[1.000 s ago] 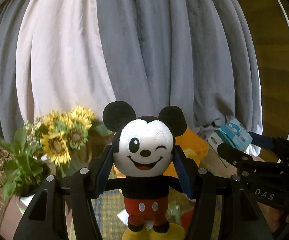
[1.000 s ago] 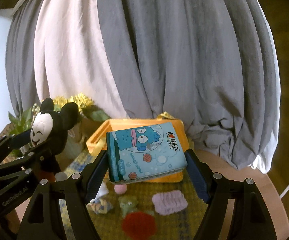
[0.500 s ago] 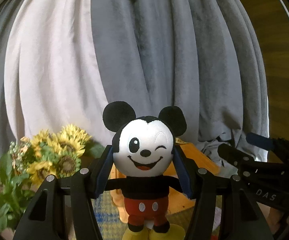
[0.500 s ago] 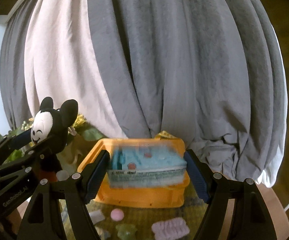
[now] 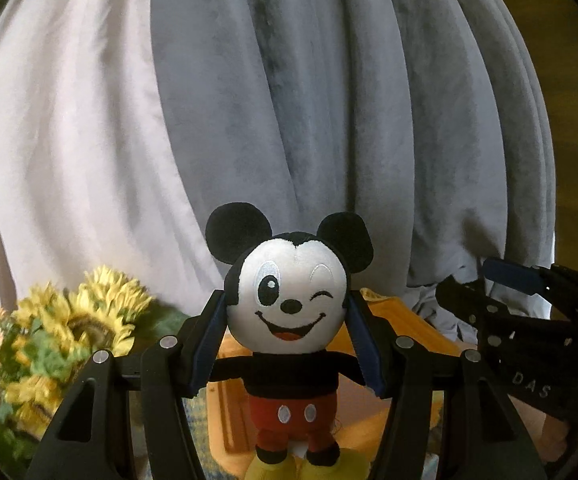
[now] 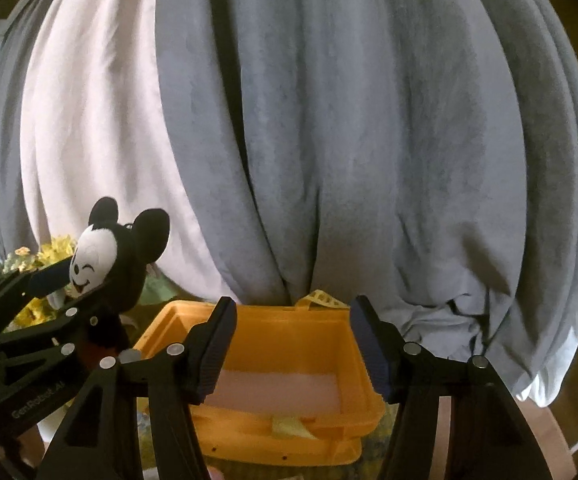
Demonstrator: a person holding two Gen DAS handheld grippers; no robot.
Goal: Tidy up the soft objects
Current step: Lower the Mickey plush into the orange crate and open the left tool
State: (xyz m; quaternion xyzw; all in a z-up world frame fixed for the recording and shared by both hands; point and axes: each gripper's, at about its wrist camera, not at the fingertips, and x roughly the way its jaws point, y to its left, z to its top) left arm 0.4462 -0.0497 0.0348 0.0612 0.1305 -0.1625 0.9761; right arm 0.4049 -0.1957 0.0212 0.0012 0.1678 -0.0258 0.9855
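Landmark: orange bin (image 6: 273, 364), open-topped, standing in front of the draped grey and white curtain (image 6: 329, 140).
Left gripper (image 5: 287, 344): jaws closed on the head of the mouse plush (image 5: 289, 312), one blue pad against each side of the head.
Mouse plush: upright, face toward the left wrist camera, one eye winking, black ears above the pads, arms spread outward over the finger bases, red shorts and yellow shoes hanging below. In the right wrist view it (image 6: 105, 256) sits to the left of the orange bin and above the bin's left rim level, carried in the left gripper (image 6: 59, 280).
Right gripper (image 6: 293, 344): jaws spread wide with nothing between them, positioned over the near side of the orange bin.
Orange bin contents: a pale pinkish flat surface inside, with a yellow-green piece (image 6: 289, 426) at the near wall; what either item is cannot be told.
Orange bin, left wrist view: partly visible (image 5: 409, 332) behind the plush.
Sunflowers (image 5: 85, 320): a bunch to the left of the orange bin, blurred.
Yellow strip (image 6: 325, 300): at the bin's far rim, against the curtain.
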